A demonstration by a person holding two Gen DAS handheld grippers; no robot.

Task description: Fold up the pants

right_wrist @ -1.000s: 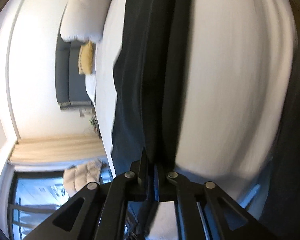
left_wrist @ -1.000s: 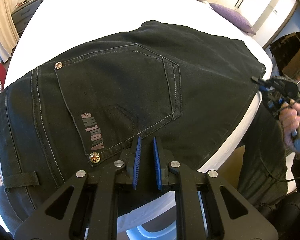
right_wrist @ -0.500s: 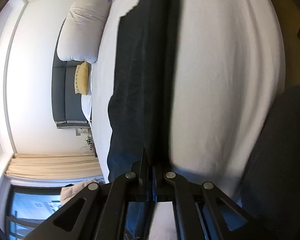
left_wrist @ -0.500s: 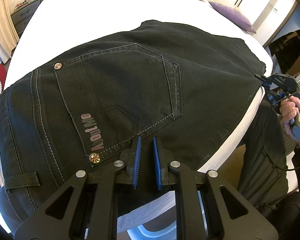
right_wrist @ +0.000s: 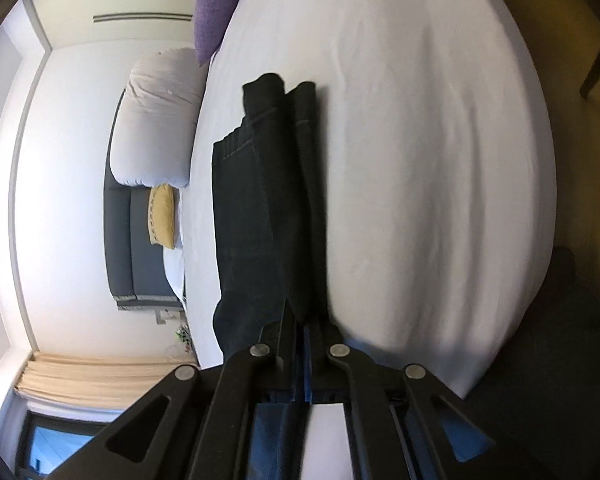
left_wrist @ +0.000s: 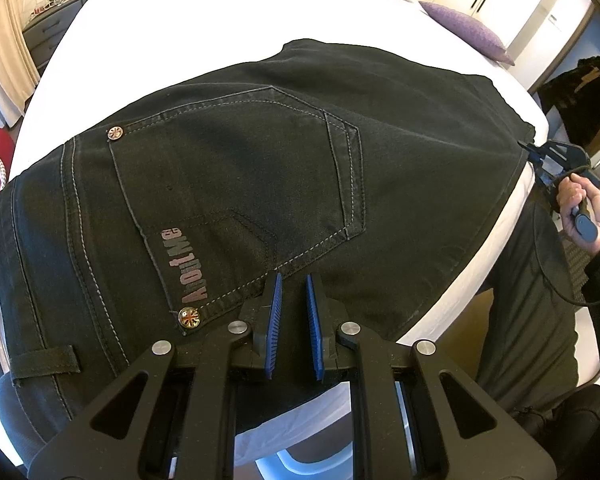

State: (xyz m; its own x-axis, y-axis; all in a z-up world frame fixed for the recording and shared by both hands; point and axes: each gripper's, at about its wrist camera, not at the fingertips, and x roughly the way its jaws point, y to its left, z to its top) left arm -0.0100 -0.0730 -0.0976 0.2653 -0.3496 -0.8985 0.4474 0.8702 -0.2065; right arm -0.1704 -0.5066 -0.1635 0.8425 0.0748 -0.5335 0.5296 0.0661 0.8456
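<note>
Since the earlier frames the right gripper (right_wrist: 302, 320) has rolled and settled, its view no longer blurred, while the left gripper (left_wrist: 291, 300) has stayed put over the seat. One pair of black denim pants (left_wrist: 240, 184) lies flat on the white-sheeted bed (left_wrist: 204, 20), back side up, directly ahead of the left gripper. Left gripper hovers just above the fabric, blue-padded jaws parted with a clear gap, holding nothing; one stitched back pocket (left_wrist: 236, 172) with two metal rivets and an "AboutMe" print sits ahead and left of its tips. Right gripper jaws are pressed together on a fold of the pants' leg-end edge (right_wrist: 296, 240), the cloth running straight ahead from its tips to the waistband. In the left wrist view the right gripper (left_wrist: 540, 156) appears far right at the pants' corner, held by the person's right hand (left_wrist: 580, 204). One purple cushion (left_wrist: 464, 32), one white pillow (right_wrist: 160, 120), one yellow cushion (right_wrist: 162, 216) lie beyond the pants.
</note>
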